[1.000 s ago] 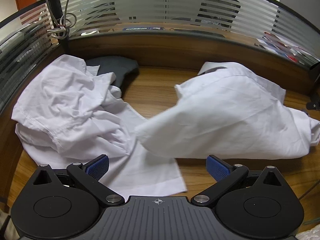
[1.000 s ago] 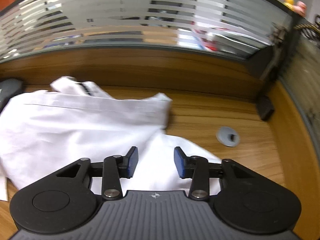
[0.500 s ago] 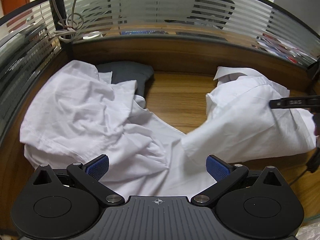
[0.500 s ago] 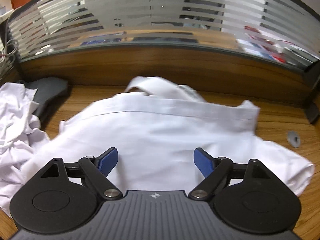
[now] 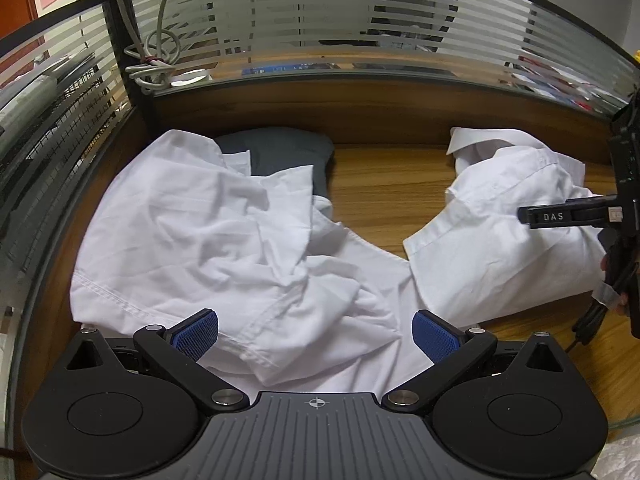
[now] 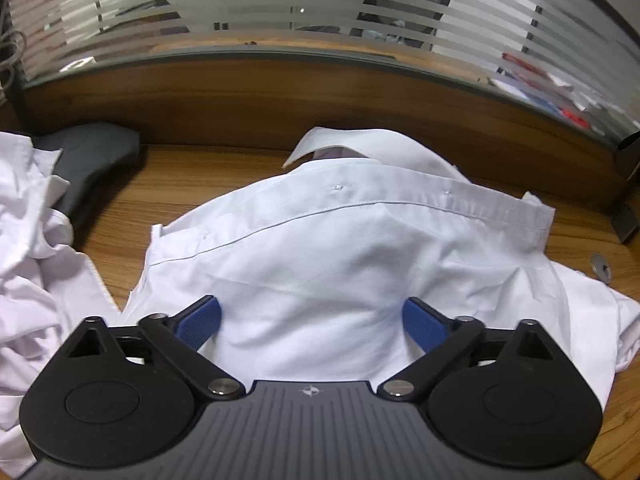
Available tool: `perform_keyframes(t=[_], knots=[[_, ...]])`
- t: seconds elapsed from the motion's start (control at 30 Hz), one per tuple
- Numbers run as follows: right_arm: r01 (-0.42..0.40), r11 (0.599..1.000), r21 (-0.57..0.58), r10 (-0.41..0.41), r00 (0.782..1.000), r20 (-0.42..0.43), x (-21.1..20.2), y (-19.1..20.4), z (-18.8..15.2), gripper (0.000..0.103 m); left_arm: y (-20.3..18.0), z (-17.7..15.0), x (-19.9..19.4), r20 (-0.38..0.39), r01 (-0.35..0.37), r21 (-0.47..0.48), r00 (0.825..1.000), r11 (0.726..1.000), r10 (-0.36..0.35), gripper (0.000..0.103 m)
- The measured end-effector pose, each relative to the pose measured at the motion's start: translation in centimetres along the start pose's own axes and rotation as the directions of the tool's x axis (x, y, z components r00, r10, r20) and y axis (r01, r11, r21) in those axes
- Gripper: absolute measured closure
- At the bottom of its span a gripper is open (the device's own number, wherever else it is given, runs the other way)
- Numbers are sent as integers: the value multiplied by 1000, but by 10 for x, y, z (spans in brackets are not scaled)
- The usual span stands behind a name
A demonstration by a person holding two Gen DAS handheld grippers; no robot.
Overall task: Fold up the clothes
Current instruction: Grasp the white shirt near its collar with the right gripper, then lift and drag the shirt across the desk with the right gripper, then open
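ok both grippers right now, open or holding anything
left gripper: open, holding nothing, over the crumpled white shirt.
right gripper: just opened, holding nothing, over the white collared shirt.

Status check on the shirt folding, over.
Both claws open, left claw, right claw, right just opened. White shirt lies loose, unheld. Crumpled white garment and dark cloth alongside.

I count two white shirts: a crumpled one (image 5: 208, 240) at ten o'clock from my left jaws, a folded one (image 6: 340, 264) at twelve o'clock from my right jaws. One dark grey garment (image 5: 288, 152) lies at twelve. One metal washer (image 6: 601, 267) sits at two o'clock.
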State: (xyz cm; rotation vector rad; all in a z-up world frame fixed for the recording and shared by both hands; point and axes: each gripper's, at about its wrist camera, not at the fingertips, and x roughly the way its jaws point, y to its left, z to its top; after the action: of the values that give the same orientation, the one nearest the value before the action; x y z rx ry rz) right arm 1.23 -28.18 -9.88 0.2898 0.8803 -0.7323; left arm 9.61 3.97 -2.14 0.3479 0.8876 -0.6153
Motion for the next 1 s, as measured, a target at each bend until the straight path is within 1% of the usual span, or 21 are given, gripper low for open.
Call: perform_keyframes(t=[0.03,0.07,0.13,0.17,0.23,0.27,0.33,0.4,0.43,0.5,0.63,0.7,0.8,1.0], knots=[[12,1000,3,-12,1000,7,0,0,-1,20,2,1,1,-1,3,0,1000,1000,-3,0],[16,1000,7,-17,1000,14,-1,-2,-2,23,4,1,1,-1,5,1,1000,1000,-5,0],[22,1000,12,-23,999,27,-5,-5,-4,39,6,2,3,-5,10,3,1000,1000,-10,0],[24,1000,11,-24,999,35,-7,-7,-5,44,6,3,4,-6,13,6,1000,1000,-13,0],[25,1000,10,-26,998,52,-14,-10,-7,63,5,3,5,-8,20,13,1000,1000,-20,0],[23,1000,15,-23,998,57,-17,-14,-7,66,4,4,6,-9,24,17,1000,1000,-24,0],[12,999,37,-15,998,66,-25,-24,-7,80,1,5,7,-11,31,25,999,999,-31,0],[-6,996,93,-1,997,73,-35,-39,-7,85,-4,6,7,-13,38,39,999,999,-38,0],[-16,992,126,7,997,73,-40,-49,-7,87,-7,6,8,-13,41,46,999,998,-40,0],[-20,988,154,8,997,78,-50,-65,-7,89,-14,7,8,-14,45,60,999,997,-45,0],[-6,983,184,-8,997,74,-71,-104,-12,92,-30,10,9,-18,62,65,998,996,-60,0],[15,981,192,-29,997,69,-81,-128,-17,94,-39,11,10,-23,73,61,997,995,-72,0],[52,981,187,-61,997,45,-93,-166,-26,94,-57,13,13,-34,93,64,995,994,-91,0],[120,983,137,-118,993,-26,-105,-239,-52,94,-101,16,17,-30,120,91,993,989,-118,0]])
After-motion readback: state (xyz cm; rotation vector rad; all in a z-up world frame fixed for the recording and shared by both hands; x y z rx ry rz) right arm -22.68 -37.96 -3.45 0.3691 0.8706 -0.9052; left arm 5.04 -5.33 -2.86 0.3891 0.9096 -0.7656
